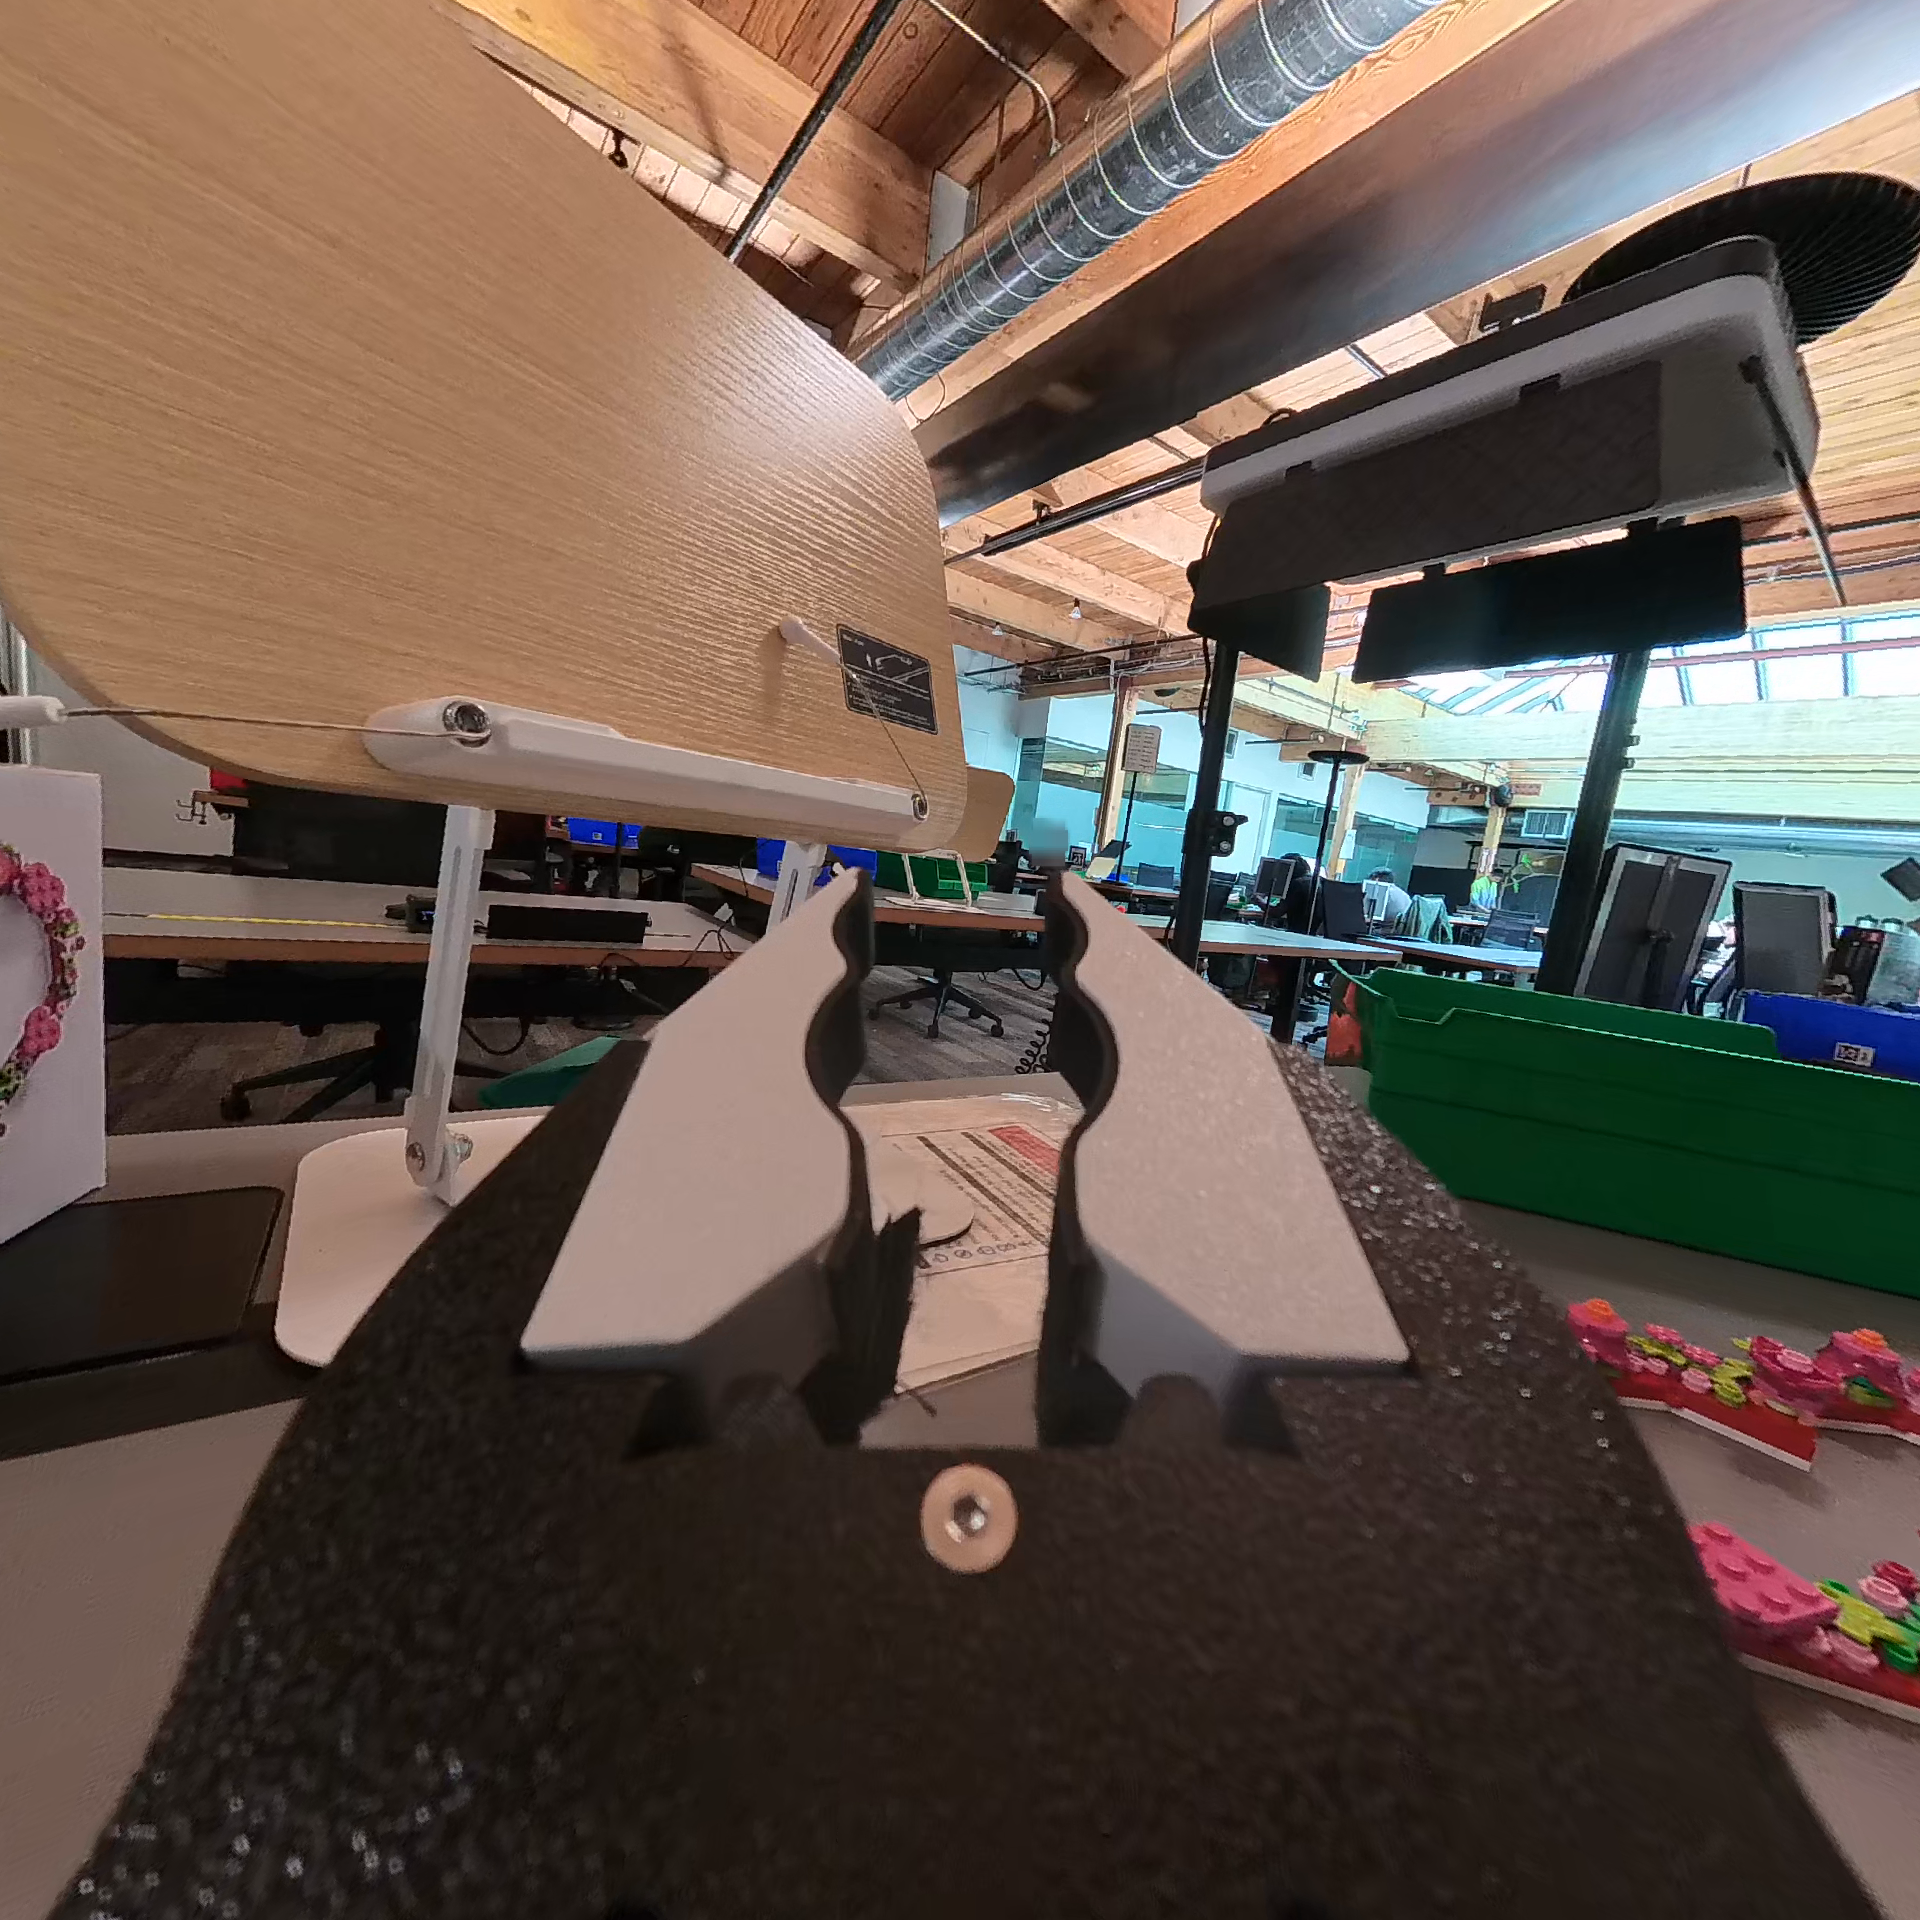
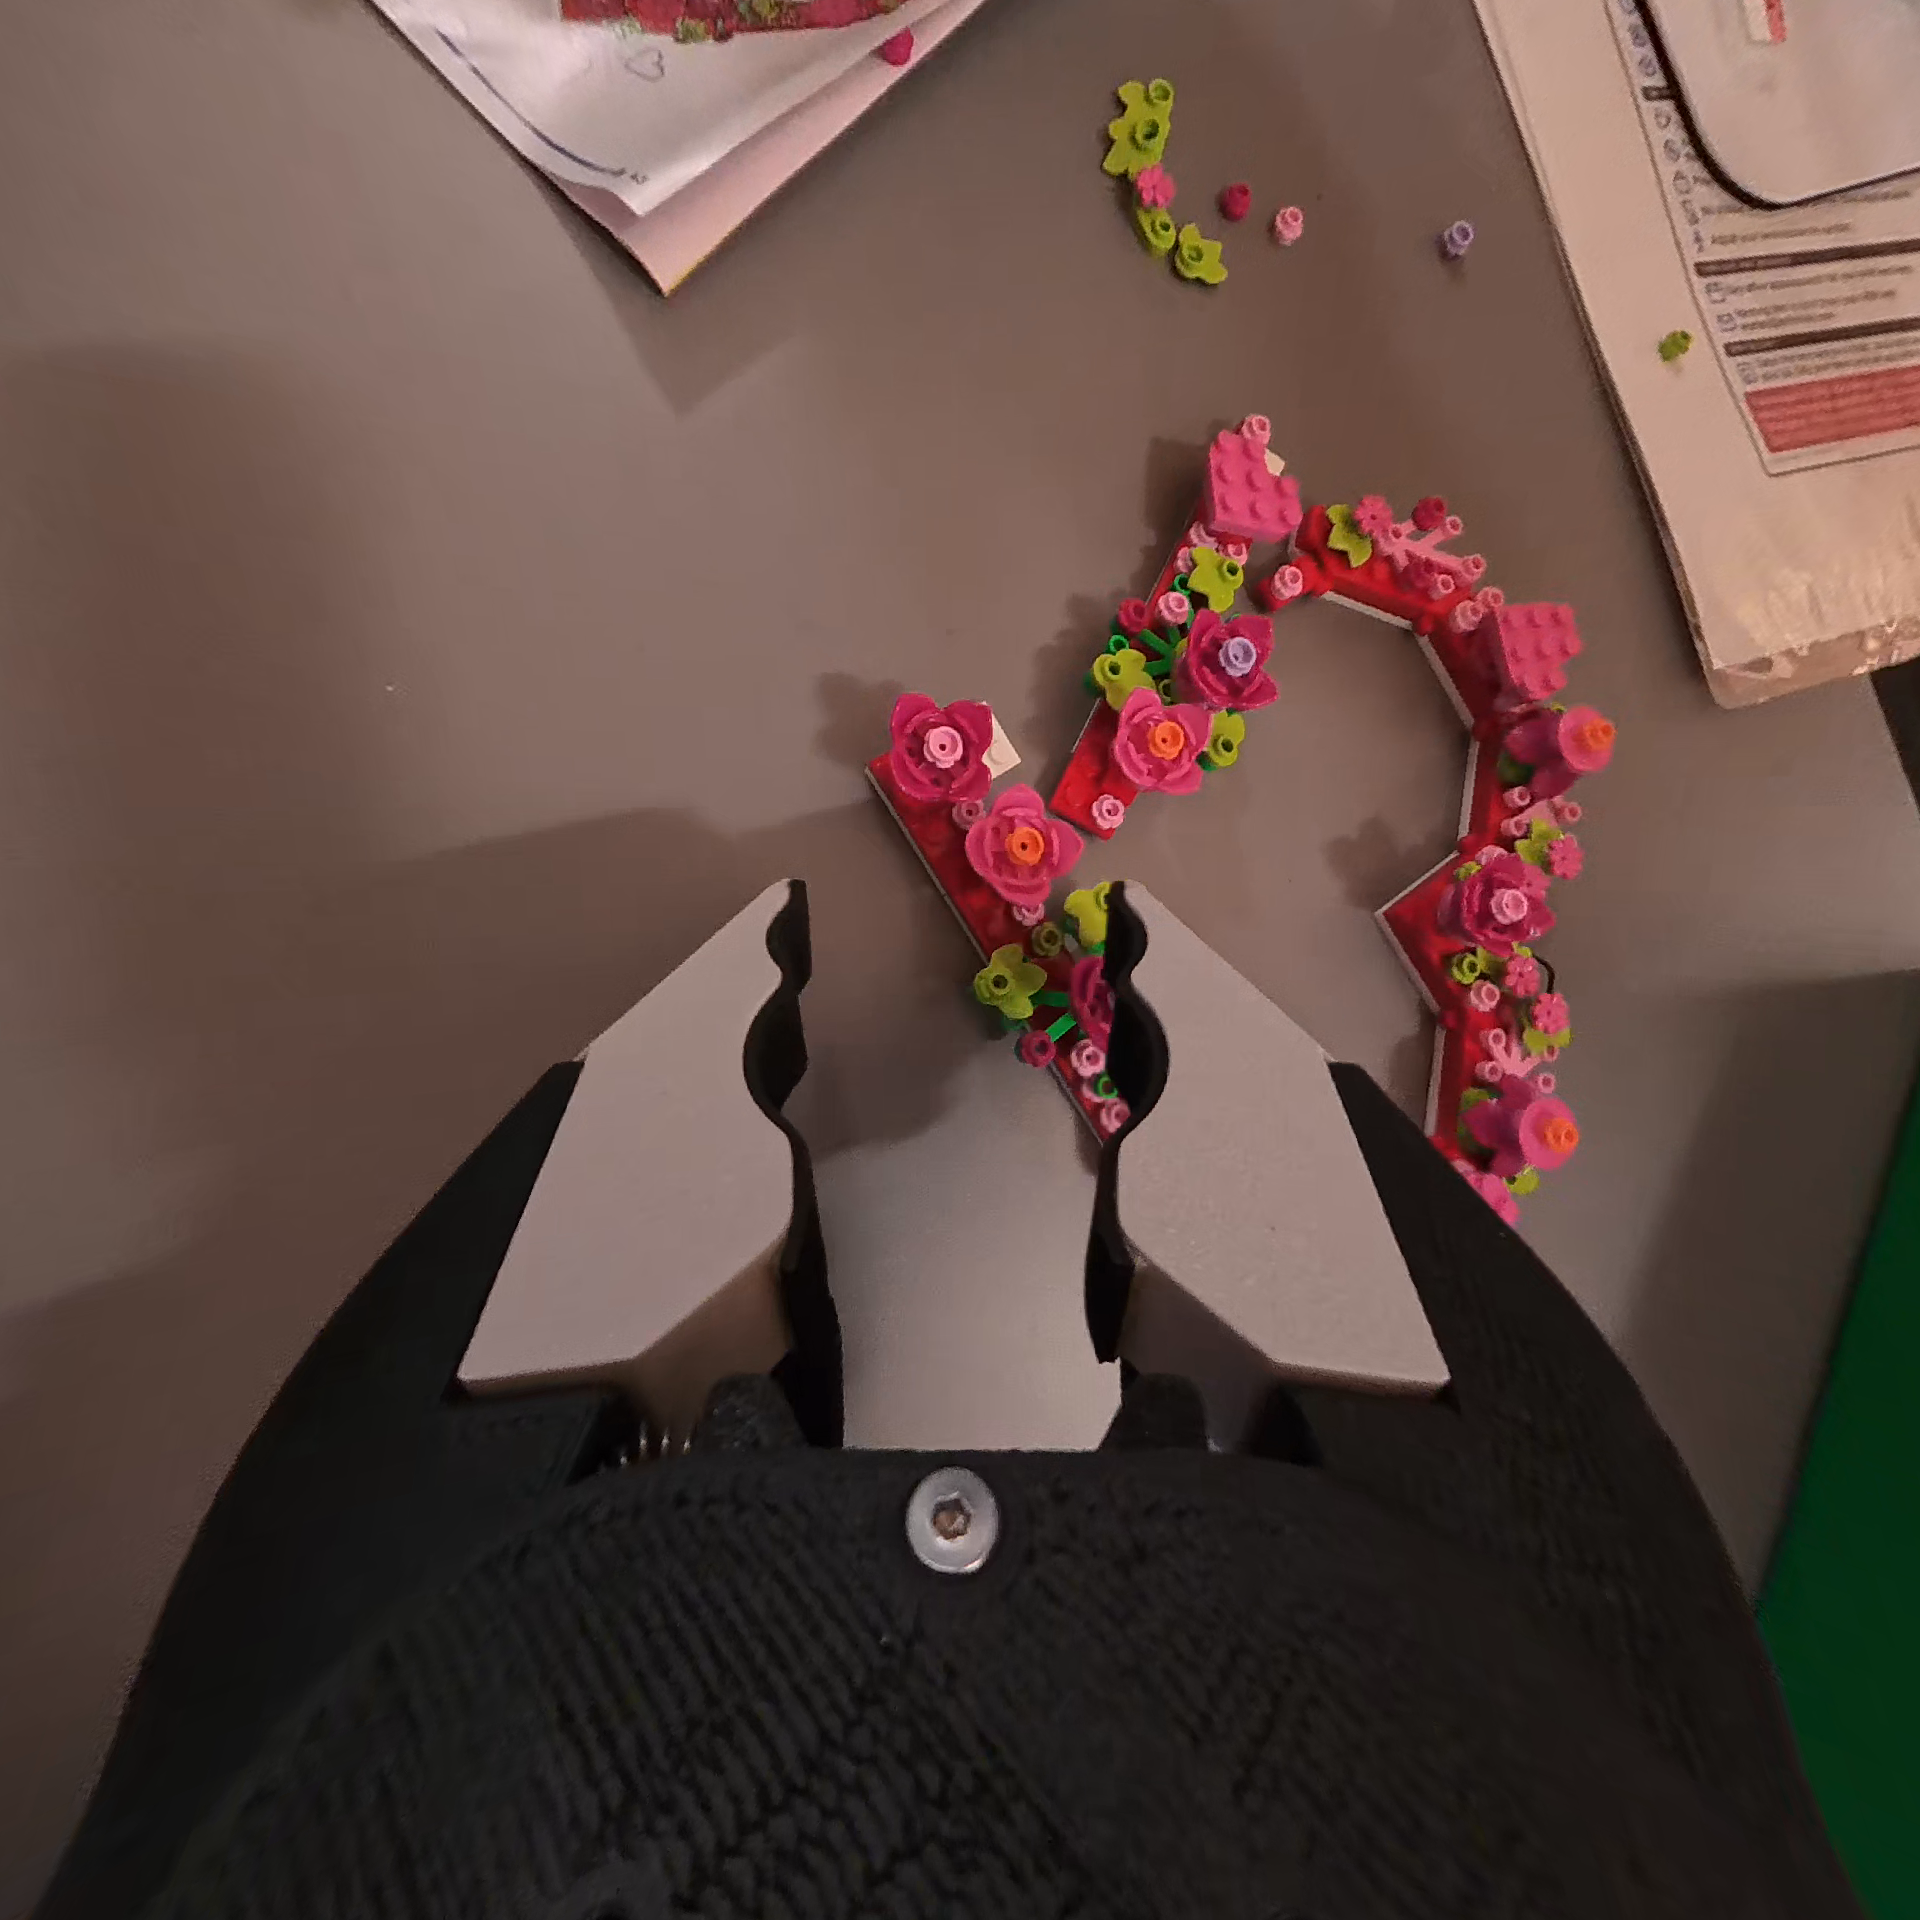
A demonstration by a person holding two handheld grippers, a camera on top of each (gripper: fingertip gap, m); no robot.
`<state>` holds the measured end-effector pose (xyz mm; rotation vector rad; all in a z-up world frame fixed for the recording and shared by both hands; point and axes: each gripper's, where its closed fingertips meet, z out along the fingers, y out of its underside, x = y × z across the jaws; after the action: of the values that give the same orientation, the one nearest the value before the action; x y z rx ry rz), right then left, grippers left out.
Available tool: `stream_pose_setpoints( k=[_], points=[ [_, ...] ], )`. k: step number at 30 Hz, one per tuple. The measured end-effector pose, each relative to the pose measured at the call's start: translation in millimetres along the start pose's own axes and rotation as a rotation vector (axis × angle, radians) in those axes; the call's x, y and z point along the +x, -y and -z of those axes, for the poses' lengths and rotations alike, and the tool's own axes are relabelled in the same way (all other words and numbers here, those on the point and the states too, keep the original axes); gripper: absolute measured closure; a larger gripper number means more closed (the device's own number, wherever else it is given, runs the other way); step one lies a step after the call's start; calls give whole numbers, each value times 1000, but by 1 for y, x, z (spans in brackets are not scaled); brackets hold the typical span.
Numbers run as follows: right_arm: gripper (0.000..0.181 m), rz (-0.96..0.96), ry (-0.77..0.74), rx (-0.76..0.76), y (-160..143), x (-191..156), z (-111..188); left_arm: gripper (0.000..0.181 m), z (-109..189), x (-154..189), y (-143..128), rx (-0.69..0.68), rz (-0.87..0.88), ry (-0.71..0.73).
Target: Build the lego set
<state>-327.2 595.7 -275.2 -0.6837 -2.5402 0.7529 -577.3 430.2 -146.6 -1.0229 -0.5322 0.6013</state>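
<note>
In the right wrist view, three red lego heart segments covered in pink flowers lie on the grey table: a lower left strip, a middle strip and a long curved right piece. My right gripper is open and empty, hovering above the table, its right finger overlapping the lower left strip. Loose small flower and leaf pieces lie farther off. My left gripper is open and empty, raised and pointing out across the room. Two flower segments lie at its right.
An instruction booklet lies at the top left, a printed sheet in plastic at the top right. A wooden book stand stands ahead of the left gripper, a green bin at the right, the set's white box at the left. Across from one pair of fingers to the other is roughly 35 centimeters. The left gripper is farther from the long curved right piece, some 30 centimeters, than the right, some 12 centimeters. The left camera catches it too, in the left wrist view.
</note>
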Motion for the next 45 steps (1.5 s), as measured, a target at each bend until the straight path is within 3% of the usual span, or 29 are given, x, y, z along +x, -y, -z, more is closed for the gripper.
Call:
stream_pose_setpoints(
  k=[13, 15, 18, 22, 27, 34, 45],
  points=[
    [138, 174, 215, -268, -14, 7, -22, 147, 1, 14, 4, 10, -9, -74],
    [142, 190, 234, -279, -14, 4, -20, 139, -1, 37, 10, 9, -4, -196],
    [142, 209, 245, -281, -16, 2, -18, 132, 5, 107, 5, -103, -100, -561],
    [143, 229, 253, -255, -17, 0, -17, 122, 47, 191, -36, -406, -268, -1068],
    [142, 265, 230, -172, -9, 5, -16, 118, 83, 225, -88, -717, -590, -1451],
    [142, 281, 246, -139, -7, 7, -17, 119, 82, 230, -122, -900, -798, -1672],
    [147, 320, 257, -138, -7, 2, -24, 129, 87, 225, -142, -966, -785, -1788]
  ],
)
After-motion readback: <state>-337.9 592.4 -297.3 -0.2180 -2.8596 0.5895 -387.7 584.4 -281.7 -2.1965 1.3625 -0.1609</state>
